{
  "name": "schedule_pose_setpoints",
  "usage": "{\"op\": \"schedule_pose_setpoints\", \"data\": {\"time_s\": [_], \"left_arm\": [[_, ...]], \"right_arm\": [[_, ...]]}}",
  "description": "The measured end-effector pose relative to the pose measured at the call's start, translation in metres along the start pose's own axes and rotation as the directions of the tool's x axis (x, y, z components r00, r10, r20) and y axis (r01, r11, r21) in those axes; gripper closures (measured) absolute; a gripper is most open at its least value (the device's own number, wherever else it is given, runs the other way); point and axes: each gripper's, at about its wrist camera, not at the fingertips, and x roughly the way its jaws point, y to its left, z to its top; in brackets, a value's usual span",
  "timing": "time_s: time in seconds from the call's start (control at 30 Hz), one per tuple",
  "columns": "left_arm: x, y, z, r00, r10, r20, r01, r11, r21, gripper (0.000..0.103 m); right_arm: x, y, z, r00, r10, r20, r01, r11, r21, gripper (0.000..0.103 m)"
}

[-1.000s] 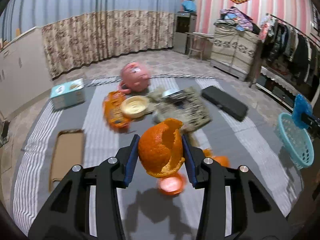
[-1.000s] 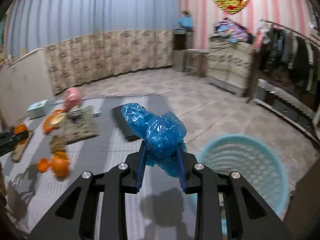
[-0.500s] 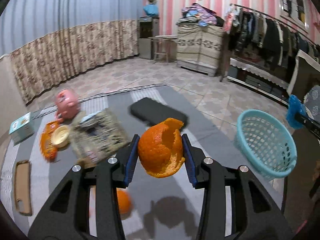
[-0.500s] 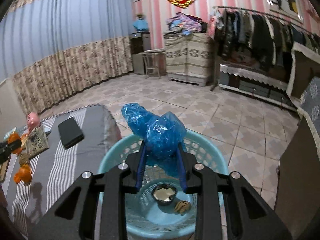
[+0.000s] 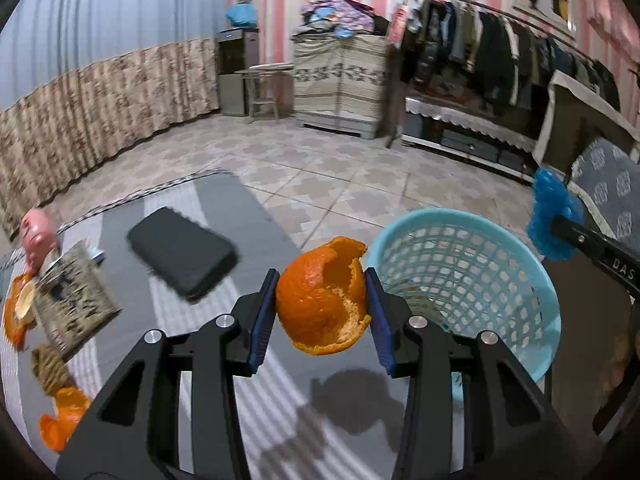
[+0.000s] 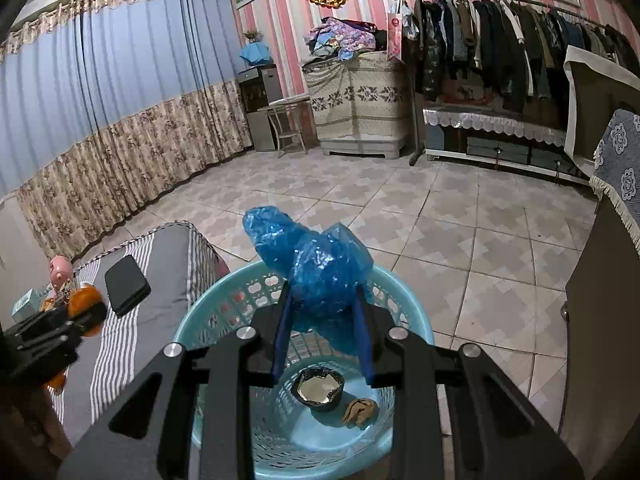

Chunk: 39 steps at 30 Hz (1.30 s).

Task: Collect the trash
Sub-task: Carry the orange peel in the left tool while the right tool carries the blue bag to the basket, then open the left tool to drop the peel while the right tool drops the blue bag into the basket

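Note:
My left gripper is shut on a hollow orange peel, held above the striped cloth just left of the light blue basket. My right gripper is shut on a crumpled blue plastic bag, hanging over the basket. Inside the basket lie a crumpled foil cup and a brown scrap. The right gripper with its blue bag shows at the right of the left wrist view. The left gripper with the peel shows at the left of the right wrist view.
On the grey striped cloth lie a black case, a patterned packet, more orange peel, a brown lump and a pink piggy bank. Tiled floor lies beyond the basket; a dark cabinet stands right.
Both grippers swung right with their loads. The left one came from the middle of the cloth up to the basket's side. The right one went from beside the basket to over it.

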Motion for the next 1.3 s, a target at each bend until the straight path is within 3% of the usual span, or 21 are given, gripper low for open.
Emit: {"op": "schedule_pose_setpoints", "data": {"time_s": [0.33,0.47,0.53,0.8,1.17,1.23,1.3], "left_arm": [[0.040,-0.060,0.007,0.996,-0.082,-0.038,0.085,0.991,0.099,0.060],[0.046,-0.069,0.010,0.997,-0.071,-0.031,0.074,0.992,0.098,0.031],[0.044,-0.070,0.013,0.998,-0.061,-0.011,0.062,0.993,0.098,0.027],[0.016,-0.024,0.018,0.998,0.040,0.047,-0.041,0.999,0.026,0.009],[-0.028,0.042,0.008,0.989,0.127,0.071,-0.122,0.990,-0.068,0.006],[-0.036,0.051,0.003,0.989,0.131,0.073,-0.125,0.989,-0.081,0.006],[-0.042,0.057,-0.002,0.986,0.148,0.076,-0.142,0.987,-0.082,0.006]], "right_arm": [[0.015,-0.011,-0.006,0.998,-0.006,-0.057,0.009,0.999,0.054,0.075],[0.016,-0.014,-0.006,0.998,-0.009,-0.064,0.014,0.997,0.070,0.075],[0.018,-0.014,-0.007,0.998,-0.011,-0.067,0.016,0.997,0.071,0.075],[0.022,-0.004,-0.007,0.998,-0.008,-0.069,0.011,0.999,0.033,0.075],[0.041,0.037,-0.012,0.995,0.011,-0.097,-0.014,0.999,-0.036,0.073],[0.042,0.041,-0.014,0.995,0.006,-0.102,-0.011,0.999,-0.050,0.059],[0.040,0.042,-0.015,0.996,-0.024,-0.084,0.019,0.999,-0.048,0.024]]}}
